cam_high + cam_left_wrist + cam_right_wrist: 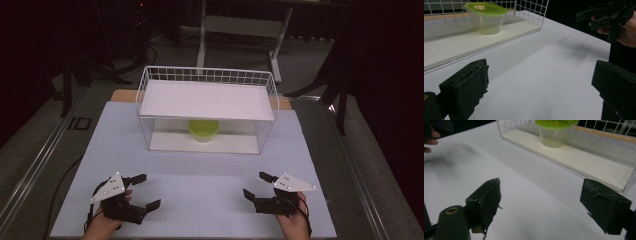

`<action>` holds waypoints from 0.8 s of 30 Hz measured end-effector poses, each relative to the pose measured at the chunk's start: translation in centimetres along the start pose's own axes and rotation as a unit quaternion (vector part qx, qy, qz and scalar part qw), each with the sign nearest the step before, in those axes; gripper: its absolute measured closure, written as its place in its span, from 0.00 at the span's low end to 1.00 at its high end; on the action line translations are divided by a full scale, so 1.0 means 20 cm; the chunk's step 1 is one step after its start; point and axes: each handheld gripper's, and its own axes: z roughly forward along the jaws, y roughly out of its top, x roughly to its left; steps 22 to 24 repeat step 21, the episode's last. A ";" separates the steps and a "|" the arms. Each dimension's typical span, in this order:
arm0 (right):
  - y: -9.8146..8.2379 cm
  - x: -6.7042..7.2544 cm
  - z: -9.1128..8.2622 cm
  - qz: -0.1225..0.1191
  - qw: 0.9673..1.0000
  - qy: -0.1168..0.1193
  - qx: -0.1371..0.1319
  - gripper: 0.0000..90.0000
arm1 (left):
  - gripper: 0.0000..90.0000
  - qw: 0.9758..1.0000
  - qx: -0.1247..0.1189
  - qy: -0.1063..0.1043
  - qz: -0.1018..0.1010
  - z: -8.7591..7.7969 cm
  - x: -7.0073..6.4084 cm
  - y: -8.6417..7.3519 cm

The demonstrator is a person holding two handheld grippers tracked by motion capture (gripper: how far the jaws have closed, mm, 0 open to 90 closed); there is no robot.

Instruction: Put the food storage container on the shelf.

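Note:
A clear plastic container with a green lid (203, 129) stands on the lower shelf of a white wire rack (207, 76) at the middle of the table. The container (486, 17) appears at the upper left in the left gripper view, and the container (554, 132) sits at the top in the right gripper view. My left gripper (144, 191) rests near the front left of the table, open, with nothing between its jaws. My right gripper (257, 184) sits at the front right, also open and empty. Both are well short of the rack.
The rack has a white upper shelf (207, 100) and a white bottom board (170, 142). The white table top (200, 175) spreads between the grippers and the rack. A metal frame (240, 25) stands on the floor behind. My right hand's gripper (609, 13) is in the left gripper view.

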 end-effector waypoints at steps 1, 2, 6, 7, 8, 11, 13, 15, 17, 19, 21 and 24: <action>-0.01 -0.01 0.00 0.000 1.000 -0.003 0.003 0.18 | 0.02 1.000 -0.002 0.000 0.002 0.00 0.00 0.00; -0.02 -0.02 0.01 -0.001 1.000 -0.002 0.003 0.19 | 0.02 1.000 0.000 0.001 0.005 0.00 0.00 -0.01; -0.05 -0.05 0.02 -0.004 1.000 -0.008 0.017 0.18 | 0.02 1.000 0.005 0.009 0.003 0.01 0.00 -0.01; -0.05 -0.06 0.03 -0.002 1.000 -0.010 0.018 0.18 | 0.02 1.000 0.004 0.009 0.003 0.02 0.00 -0.01; -0.06 -0.07 0.03 0.000 1.000 -0.014 0.022 0.18 | 0.02 1.000 0.001 0.008 0.003 0.02 0.00 -0.01; -0.07 -0.09 0.04 0.007 0.999 -0.016 0.028 0.18 | 0.02 1.000 -0.003 0.004 0.007 0.02 0.00 -0.02; -0.07 -0.09 0.05 0.010 0.999 -0.018 0.035 0.18 | 0.02 1.000 0.001 0.005 0.007 0.02 0.00 -0.02; -0.07 -0.09 0.06 0.011 0.999 -0.020 0.040 0.18 | 0.02 1.000 0.001 0.005 0.010 0.02 0.00 -0.03; -0.07 -0.09 0.06 0.008 0.999 -0.021 0.041 0.18 | 0.02 1.000 0.001 0.007 0.007 0.02 0.01 -0.03; -0.07 -0.09 0.07 0.004 0.999 -0.023 0.044 0.18 | 0.02 1.000 0.000 0.009 0.007 0.02 0.01 -0.03; -0.07 -0.08 0.07 0.002 0.999 -0.025 0.043 0.18 | 0.02 1.000 -0.003 0.009 0.005 0.02 0.01 -0.03; -0.07 -0.08 0.07 0.002 0.999 -0.025 0.043 0.18 | 0.02 1.000 -0.003 0.009 0.005 0.02 0.01 -0.03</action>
